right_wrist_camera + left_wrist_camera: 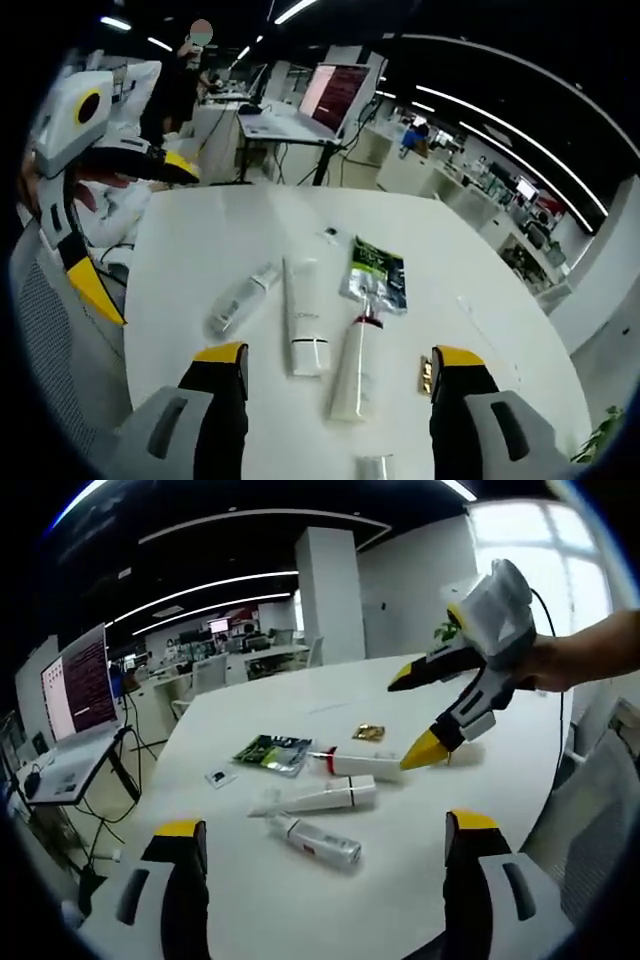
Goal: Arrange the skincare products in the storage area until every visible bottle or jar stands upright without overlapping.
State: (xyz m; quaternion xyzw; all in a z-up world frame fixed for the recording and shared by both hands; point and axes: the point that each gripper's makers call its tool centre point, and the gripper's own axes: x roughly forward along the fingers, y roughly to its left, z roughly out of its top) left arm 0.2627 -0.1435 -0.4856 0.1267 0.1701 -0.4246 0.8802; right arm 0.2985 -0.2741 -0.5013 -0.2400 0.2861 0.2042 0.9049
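Three skincare items lie flat on the round white table (420,880): a white tube with a red neck (355,763) (355,365), a plain white tube (320,797) (303,315) and a slim silvery bottle (318,842) (240,300). They lie side by side without overlapping. My left gripper (326,824) (140,230) is open above the near edge, short of the bottle. My right gripper (412,715) (338,355) is open in the air over the opposite side, with the red-necked tube below its jaws. Neither holds anything.
A green sachet (272,752) (375,270), a small gold packet (368,732) (427,375) and a tiny card (220,776) (328,235) lie beside the tubes. An open laptop (75,700) (335,95) stands on a stand off the table. A mesh chair (600,810) (50,300) sits at the edge.
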